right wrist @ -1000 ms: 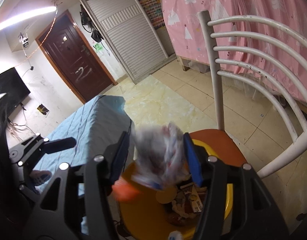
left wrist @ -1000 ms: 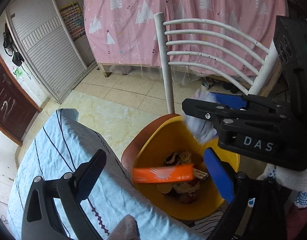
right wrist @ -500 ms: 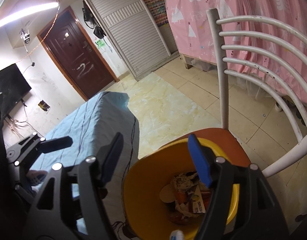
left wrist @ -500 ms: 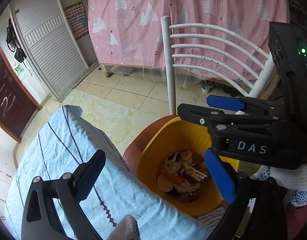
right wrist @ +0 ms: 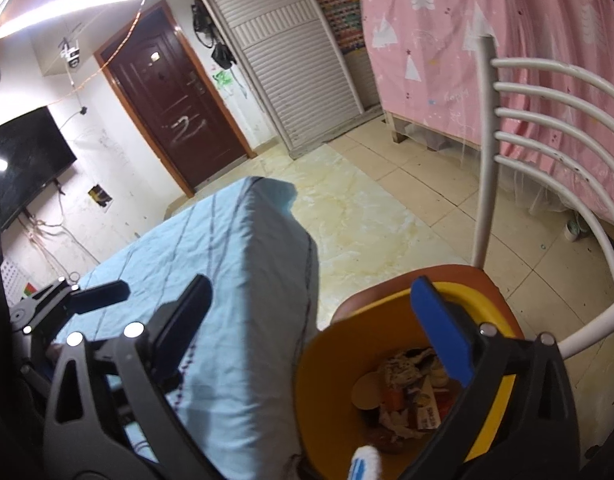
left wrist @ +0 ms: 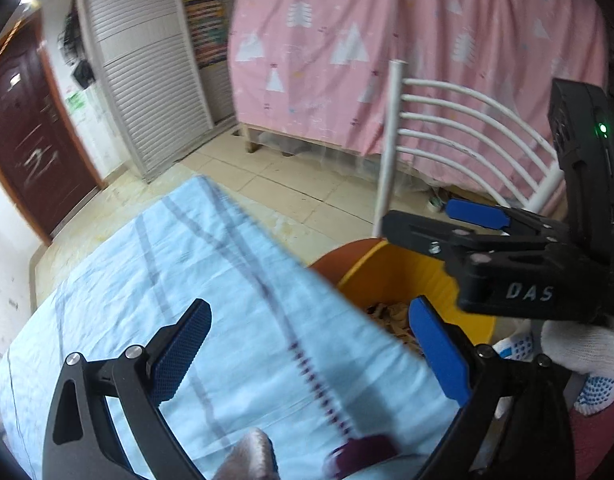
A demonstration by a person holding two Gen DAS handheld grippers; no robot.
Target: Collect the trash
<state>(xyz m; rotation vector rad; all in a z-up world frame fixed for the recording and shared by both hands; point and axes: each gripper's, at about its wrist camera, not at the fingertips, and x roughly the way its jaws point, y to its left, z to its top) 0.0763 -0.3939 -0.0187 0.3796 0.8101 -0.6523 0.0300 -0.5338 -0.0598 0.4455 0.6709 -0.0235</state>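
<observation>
A yellow bin [right wrist: 327, 364] stands on the red seat of a white chair [right wrist: 487, 160] and holds several wrappers and a paper cup [right wrist: 403, 392]. The bin also shows at the right of the left wrist view [left wrist: 403, 276]. My right gripper [right wrist: 315, 328] is open and empty above the bin's left rim. It also shows in the left wrist view [left wrist: 459, 260], over the bin. My left gripper [left wrist: 307, 340] is open and empty above the light blue table cloth [left wrist: 211, 264]. A small dark purple object [left wrist: 363, 452] lies blurred at the cloth's near edge.
The table [right wrist: 211, 240] with the blue cloth is left of the bin. A pink curtain [left wrist: 407, 52] hangs behind the chair. A dark red door [right wrist: 175, 96] and a white shutter cabinet [right wrist: 291, 60] stand at the far wall. Tiled floor [right wrist: 371, 208] lies between.
The orange wrapper and the crumpled plastic dropped from my grippers into the bin. Both grippers are now empty. My left gripper has swung left, over the table.
</observation>
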